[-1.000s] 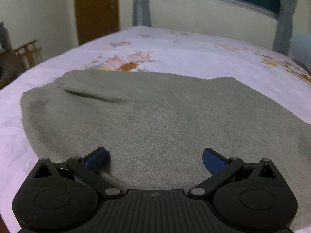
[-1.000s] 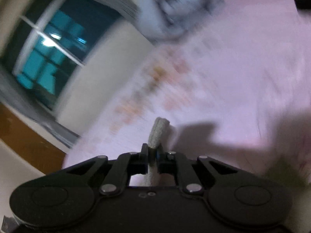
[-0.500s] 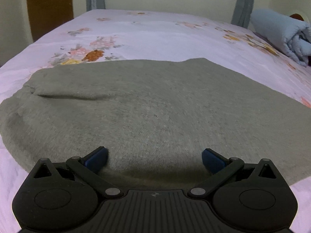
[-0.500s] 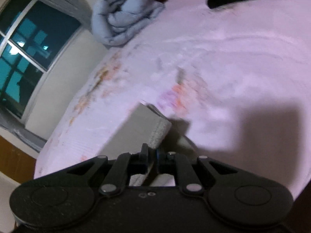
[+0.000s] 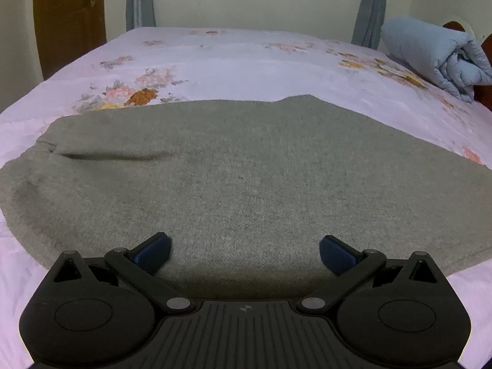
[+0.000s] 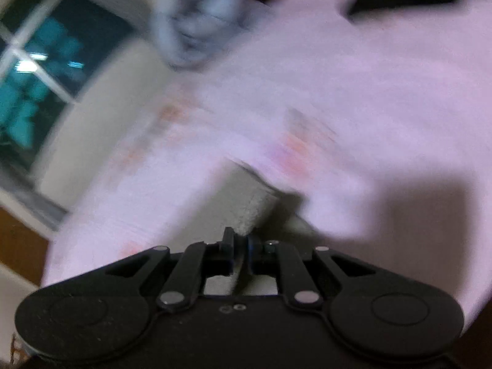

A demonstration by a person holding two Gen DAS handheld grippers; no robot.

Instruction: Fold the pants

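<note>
Pinching a pants [image 5: 246, 169] hem, the right gripper [image 6: 238, 247] is clamped on fabric; the left gripper [image 5: 244, 250] gapes just above the cloth. Pants lie flat on the bed [image 5: 233, 61]; folding seems barely begun.

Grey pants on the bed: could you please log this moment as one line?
stage: folding | pants: spread on bed | left tongs: open, above pants | right tongs: shut on pants edge
</note>
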